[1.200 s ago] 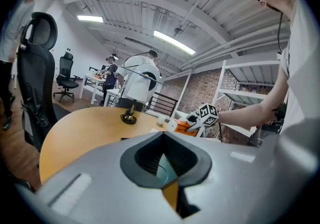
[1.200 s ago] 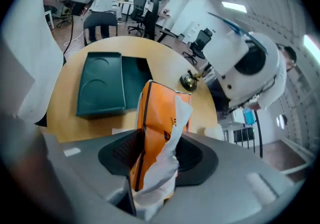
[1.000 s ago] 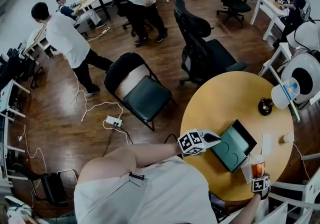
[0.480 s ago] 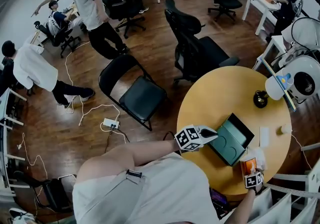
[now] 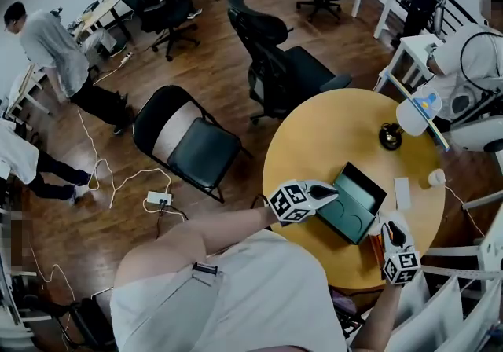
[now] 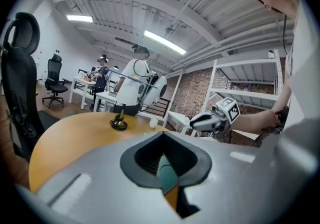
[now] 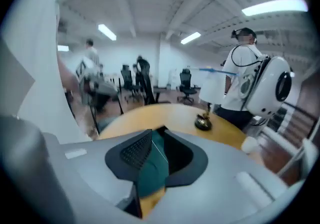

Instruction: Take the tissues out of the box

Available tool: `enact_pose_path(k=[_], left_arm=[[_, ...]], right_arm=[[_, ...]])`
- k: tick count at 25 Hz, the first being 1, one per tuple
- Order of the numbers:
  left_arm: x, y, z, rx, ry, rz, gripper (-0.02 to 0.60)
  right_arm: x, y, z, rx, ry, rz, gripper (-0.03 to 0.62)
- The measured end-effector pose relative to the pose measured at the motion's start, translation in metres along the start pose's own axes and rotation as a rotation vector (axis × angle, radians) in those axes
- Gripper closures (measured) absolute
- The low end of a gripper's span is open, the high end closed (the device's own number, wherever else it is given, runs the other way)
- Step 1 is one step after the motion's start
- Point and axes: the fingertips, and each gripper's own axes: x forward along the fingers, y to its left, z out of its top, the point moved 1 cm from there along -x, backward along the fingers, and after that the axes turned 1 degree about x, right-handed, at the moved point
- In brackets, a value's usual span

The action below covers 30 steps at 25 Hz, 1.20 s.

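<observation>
The dark green tissue box (image 5: 352, 203) lies on the round yellow table (image 5: 330, 134), its lid tilted open. My left gripper (image 5: 328, 192) reaches in from the left and is shut on the box's near left edge; a green sliver of the box (image 6: 167, 178) shows between its jaws. My right gripper (image 5: 391, 226) comes up from the table's near edge to the box's right corner. Its jaws are closing, with the green box (image 7: 150, 168) between them and against the pads. A white tissue (image 5: 402, 192) lies flat to the right of the box. No tissue shows inside the box.
An orange thing (image 5: 377, 245) stands beside my right gripper. At the table's far side are a black lamp base (image 5: 390, 137) and a small white cup (image 5: 437, 177). A black folding chair (image 5: 189, 146) and an office chair (image 5: 283, 67) stand left of the table. People move about farther back.
My right gripper has moved up from the table's near edge to the box's right corner, and the white tissue seen at it earlier is gone. My left gripper has stayed on the box.
</observation>
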Motion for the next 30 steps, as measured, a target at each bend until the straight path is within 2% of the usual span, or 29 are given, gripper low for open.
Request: enact_pose_path(k=[2, 4, 6, 8, 15, 19, 30], left_arm=[[-0.002, -0.005, 0.009, 0.022, -0.023, -0.016, 0.581], [-0.005, -0.006, 0.019, 0.052, -0.052, -0.035, 0.581], [-0.01, -0.012, 0.029, 0.073, -0.07, -0.073, 0.581], [-0.016, -0.016, 0.034, 0.076, -0.078, -0.095, 0.581], [-0.011, -0.017, 0.03, 0.054, -0.081, -0.131, 0.581], [-0.012, 0.002, 0.047, 0.073, -0.111, -0.106, 0.581], [0.002, -0.014, 0.045, 0.076, -0.11, -0.126, 0.581]], right_arm=[[0.005, 0.026, 0.037, 0.092, -0.179, 0.111, 0.59], [0.014, 0.049, 0.059, 0.086, -0.278, 0.218, 0.594], [0.016, 0.076, 0.073, 0.044, -0.324, 0.295, 0.594], [0.018, 0.094, 0.076, 0.009, -0.331, 0.329, 0.594], [0.019, 0.092, 0.066, -0.005, -0.31, 0.301, 0.594], [0.033, 0.081, 0.09, -0.043, -0.336, 0.296, 0.594], [0.015, 0.07, 0.078, -0.041, -0.338, 0.253, 0.594]])
